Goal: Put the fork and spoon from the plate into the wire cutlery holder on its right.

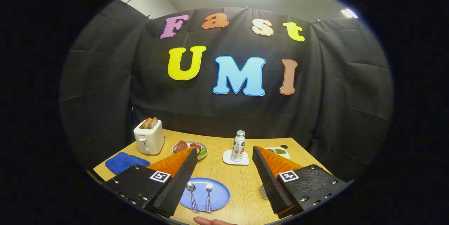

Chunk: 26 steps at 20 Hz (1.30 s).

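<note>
Gripper view, lower centre: the gripper (224, 179) hangs wide open and empty above the blue plate (219, 197), where the spoon (192, 194) and fork (209, 194) lie parallel, probably light, stiff and slippery, best pinched across their patterned handles.

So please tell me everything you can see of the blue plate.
The blue plate is round, flat and matte, maybe plastic. It lies level on the wooden table, between the open tongs, nearer the left finger, which hides its left edge. On it lie a spoon and a fork, side by side, with blue patterned handles.
</note>
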Each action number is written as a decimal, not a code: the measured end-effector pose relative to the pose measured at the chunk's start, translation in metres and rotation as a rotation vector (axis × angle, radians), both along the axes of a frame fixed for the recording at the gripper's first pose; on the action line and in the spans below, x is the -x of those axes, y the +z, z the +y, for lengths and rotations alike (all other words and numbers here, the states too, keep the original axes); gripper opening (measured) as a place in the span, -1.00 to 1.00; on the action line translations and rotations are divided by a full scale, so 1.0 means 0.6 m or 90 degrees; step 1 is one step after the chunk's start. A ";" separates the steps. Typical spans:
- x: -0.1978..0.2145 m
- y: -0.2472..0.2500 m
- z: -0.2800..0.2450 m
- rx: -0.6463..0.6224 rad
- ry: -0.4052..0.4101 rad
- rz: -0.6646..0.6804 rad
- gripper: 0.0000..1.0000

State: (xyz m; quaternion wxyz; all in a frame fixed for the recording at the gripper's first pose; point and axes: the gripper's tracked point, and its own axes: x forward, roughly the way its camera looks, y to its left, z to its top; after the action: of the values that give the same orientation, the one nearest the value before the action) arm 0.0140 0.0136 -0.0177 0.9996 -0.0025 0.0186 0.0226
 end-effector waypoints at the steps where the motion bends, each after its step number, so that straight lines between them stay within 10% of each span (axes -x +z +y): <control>1: -0.002 -0.008 0.006 0.008 0.008 0.007 0.93; 26: -0.057 -0.307 0.052 0.054 0.084 0.355 0.90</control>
State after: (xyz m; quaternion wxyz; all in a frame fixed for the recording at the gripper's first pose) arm 0.0481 0.0448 -0.2018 0.9513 -0.0388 0.2933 0.0864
